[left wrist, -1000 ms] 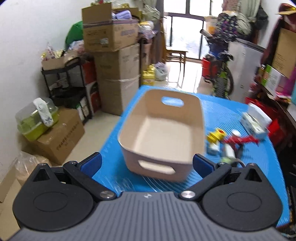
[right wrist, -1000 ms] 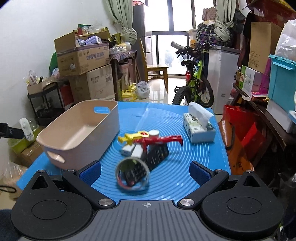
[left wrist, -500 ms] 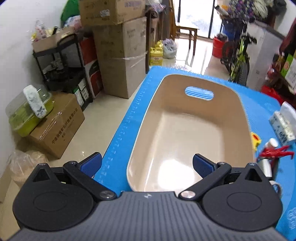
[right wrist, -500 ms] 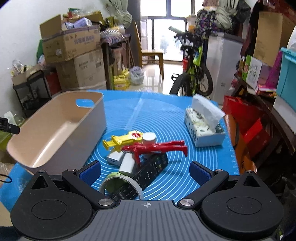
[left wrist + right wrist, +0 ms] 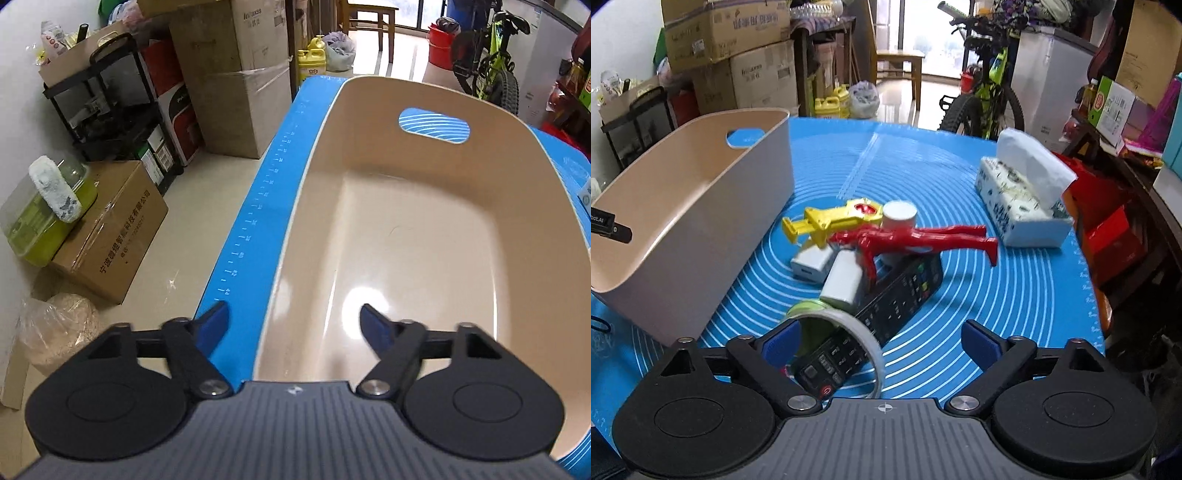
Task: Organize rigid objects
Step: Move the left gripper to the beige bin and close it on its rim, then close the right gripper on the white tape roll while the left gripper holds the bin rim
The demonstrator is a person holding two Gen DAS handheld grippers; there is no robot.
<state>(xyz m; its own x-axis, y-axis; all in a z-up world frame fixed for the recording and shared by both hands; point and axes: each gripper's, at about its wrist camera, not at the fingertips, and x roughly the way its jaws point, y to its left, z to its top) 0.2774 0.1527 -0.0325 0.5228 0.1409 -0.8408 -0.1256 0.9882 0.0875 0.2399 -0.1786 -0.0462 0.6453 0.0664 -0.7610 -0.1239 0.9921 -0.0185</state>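
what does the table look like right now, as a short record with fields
surface: blue mat
container: beige bin, nothing in it, at the mat's left side
pile: yellow toy, red figure, two white chargers, black remote, tape roll around the remote's near end
aside: tissue box at the right of the pile
left gripper: jaws just closing, straddling the bin's near left wall, not touching
right gripper: jaws just closing, over the tape roll, not gripping
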